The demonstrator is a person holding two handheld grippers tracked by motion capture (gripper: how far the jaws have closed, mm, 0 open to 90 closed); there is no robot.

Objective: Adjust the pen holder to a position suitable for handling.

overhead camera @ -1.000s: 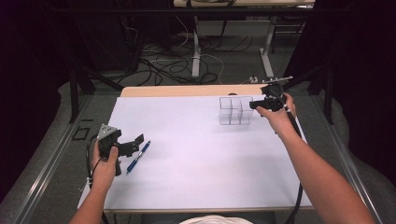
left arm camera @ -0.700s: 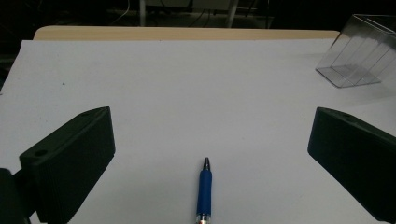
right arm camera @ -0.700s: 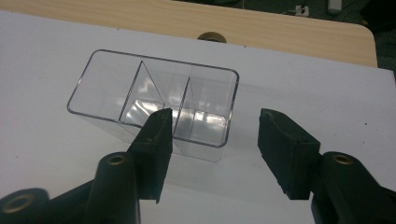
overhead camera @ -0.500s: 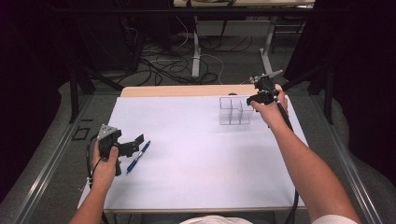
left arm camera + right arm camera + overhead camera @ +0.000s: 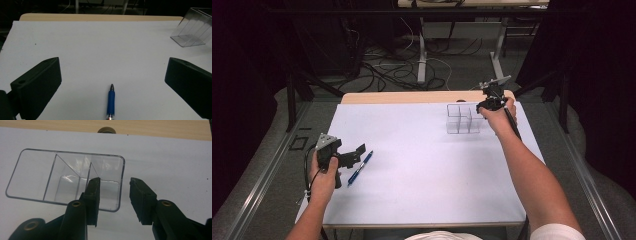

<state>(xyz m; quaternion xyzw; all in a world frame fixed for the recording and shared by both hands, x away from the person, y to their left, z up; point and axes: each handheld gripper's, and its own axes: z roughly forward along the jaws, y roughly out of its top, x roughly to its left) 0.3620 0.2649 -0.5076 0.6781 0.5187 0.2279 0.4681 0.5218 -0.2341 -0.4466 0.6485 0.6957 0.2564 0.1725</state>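
Since the earlier picture, the right gripper has come over the clear box and dipped down to its right end, and its jaws have just been closing. In the right gripper view, the clear box sits on the white table top with 1 jaw over its end part and the other jaw outside the end wall, so the wall is between the 2 jaws. A gap shows on both sides of that wall (the pads do not press it yet). The box has thin walls inside that split it into parts. It stands near the far right of the table, close to the wooden edge.

Well apart from it, near the left front of the table, lies a blue pen. The left gripper sits just beside the pen, held by the left hand. In the left gripper view its jaws stand wide apart, with the blue pen on the table between them, not touched.
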